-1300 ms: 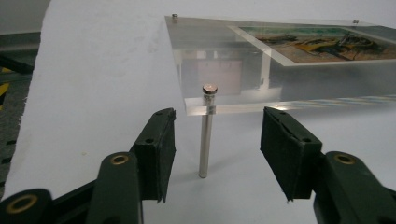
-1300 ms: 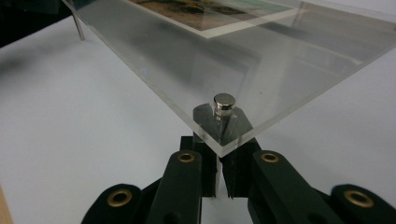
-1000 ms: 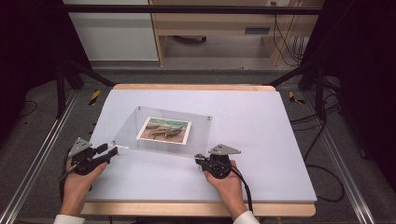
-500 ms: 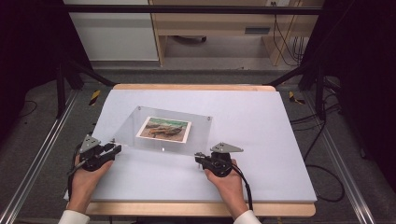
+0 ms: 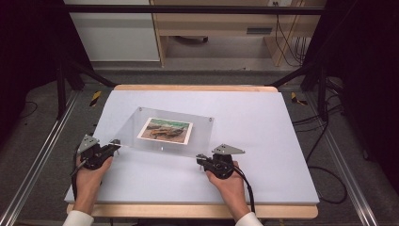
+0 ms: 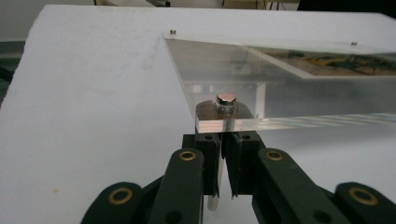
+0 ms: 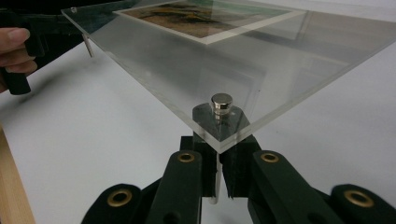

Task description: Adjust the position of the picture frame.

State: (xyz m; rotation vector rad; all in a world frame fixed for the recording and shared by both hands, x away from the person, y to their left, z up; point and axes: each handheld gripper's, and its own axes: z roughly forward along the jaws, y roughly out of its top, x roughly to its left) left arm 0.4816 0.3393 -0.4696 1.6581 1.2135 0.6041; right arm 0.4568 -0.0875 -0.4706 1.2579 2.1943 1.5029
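Observation:
A clear acrylic panel [image 5: 202, 136] with a photo [image 5: 165, 130] under it lies in the middle of the white mat. Its near edge is held a little above the mat. My left gripper [image 5: 113, 145] is at the near left corner. In the left gripper view its jaws [image 6: 223, 140] are shut on a thin metal pin [image 6: 214, 198] below that corner's round metal cap [image 6: 226, 99]. My right gripper [image 5: 201, 160] holds the near right corner the same way: jaws [image 7: 218, 144] shut on the pin under its cap [image 7: 221, 102].
The white mat [image 5: 282, 155] covers a wooden table with its front edge [image 5: 188, 210] near the person. The left hand [image 7: 16, 46] shows far off in the right gripper view. Metal rails run along both sides, and cables lie on the floor at the right.
My left gripper has shifted right and slightly forward, in to the panel's near left corner. The right gripper and the panel have hardly moved.

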